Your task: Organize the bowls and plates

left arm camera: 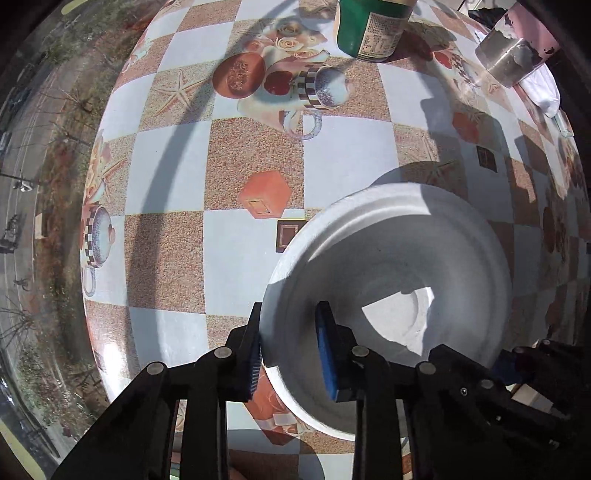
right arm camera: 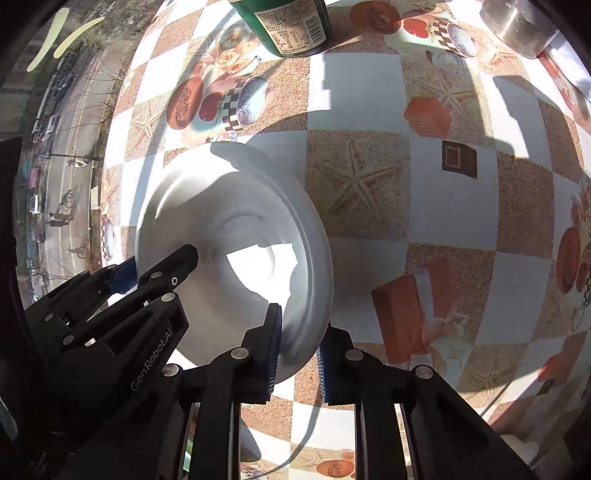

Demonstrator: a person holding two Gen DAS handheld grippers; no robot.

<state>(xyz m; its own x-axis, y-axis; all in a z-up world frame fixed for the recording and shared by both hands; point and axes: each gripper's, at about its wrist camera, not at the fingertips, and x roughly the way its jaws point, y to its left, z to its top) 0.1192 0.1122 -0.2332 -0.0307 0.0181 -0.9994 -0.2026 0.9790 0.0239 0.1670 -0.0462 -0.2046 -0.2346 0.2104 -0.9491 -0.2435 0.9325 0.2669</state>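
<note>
A white bowl (left arm camera: 388, 258) sits above the patterned tablecloth, gripped from two sides. My left gripper (left arm camera: 291, 350) straddles its left rim, one finger outside and one blue-padded finger inside. My right gripper (right arm camera: 299, 343) straddles the bowl's (right arm camera: 229, 221) right rim the same way. The left gripper also shows in the right wrist view (right arm camera: 147, 273), clamped on the far rim. The right gripper's black body shows at the bowl's right edge in the left wrist view (left arm camera: 517, 369). Whether the bowl rests on the table or hangs just above it, I cannot tell.
A green jar with a label (left arm camera: 373, 29) stands at the far side of the table; it also shows in the right wrist view (right arm camera: 288, 26). A metal pot (left arm camera: 513, 55) stands at the far right. The table edge runs along the left, with a street below (left arm camera: 29, 147).
</note>
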